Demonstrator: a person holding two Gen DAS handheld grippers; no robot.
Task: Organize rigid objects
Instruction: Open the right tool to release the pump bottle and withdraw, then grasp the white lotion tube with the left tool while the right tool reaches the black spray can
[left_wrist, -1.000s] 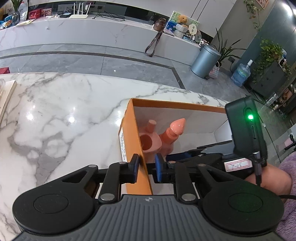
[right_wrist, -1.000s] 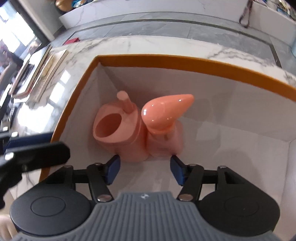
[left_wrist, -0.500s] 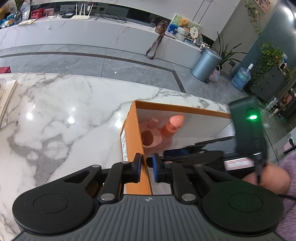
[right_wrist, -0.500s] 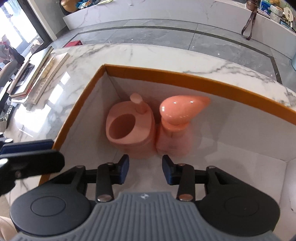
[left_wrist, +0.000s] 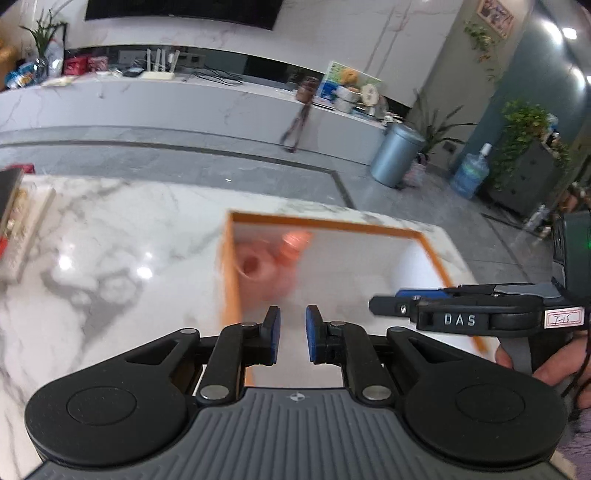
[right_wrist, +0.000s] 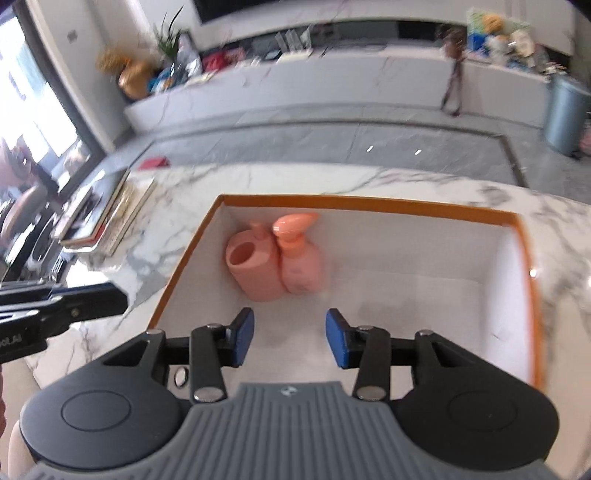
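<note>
Right tool (right_wrist: 290, 341) hangs spread and empty, left tool (left_wrist: 293, 334) barely parted; ahead of both, cup (right_wrist: 255, 267) and pump bottle (right_wrist: 299, 258) stand touching inside the box (right_wrist: 369, 204) on the bench (right_wrist: 554, 221), so a careless dip could topple them

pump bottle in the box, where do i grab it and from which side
Probably the pump bottle's flat-sided body, just below the neck, coming from above with the right hand-held gripper. It stands upright, its left side touches the pink holder, and the nozzle overhangs to the right, so front and back faces are freest.
</note>
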